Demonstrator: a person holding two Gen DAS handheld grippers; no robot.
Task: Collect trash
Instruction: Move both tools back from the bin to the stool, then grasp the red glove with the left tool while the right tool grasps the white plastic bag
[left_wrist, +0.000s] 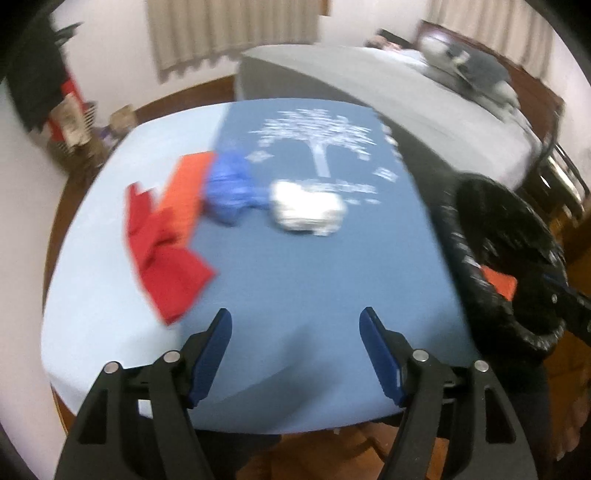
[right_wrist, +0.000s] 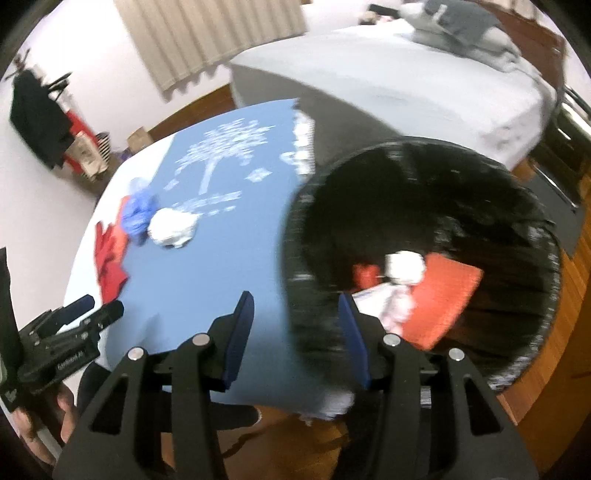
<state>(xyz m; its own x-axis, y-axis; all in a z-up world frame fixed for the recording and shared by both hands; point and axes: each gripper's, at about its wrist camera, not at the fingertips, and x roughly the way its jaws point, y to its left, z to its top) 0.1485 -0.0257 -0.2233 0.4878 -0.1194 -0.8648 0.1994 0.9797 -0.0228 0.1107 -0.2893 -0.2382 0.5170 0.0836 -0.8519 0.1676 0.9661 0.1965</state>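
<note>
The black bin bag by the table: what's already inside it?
Inside the black bin bag: an orange sheet, a crumpled white wad, something red and pale paper. Anything underneath is covered.

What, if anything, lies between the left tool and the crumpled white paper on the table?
Nothing visible. Only bare blue tablecloth separates the open, empty left tool from the crumpled white paper; the blue wrapper sits beside it, off to the left.

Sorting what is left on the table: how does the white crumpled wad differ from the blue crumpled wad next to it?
The white wad is pale and broad; the blue wad is saturated blue and looks taller and narrower. The white wad lies wholly on the dark blue cloth, below the printed tree; the blue wad sits at that cloth's left edge, against the orange sheet. Both are crumpled, loose on the table, and in neither hand-held gripper.
</note>
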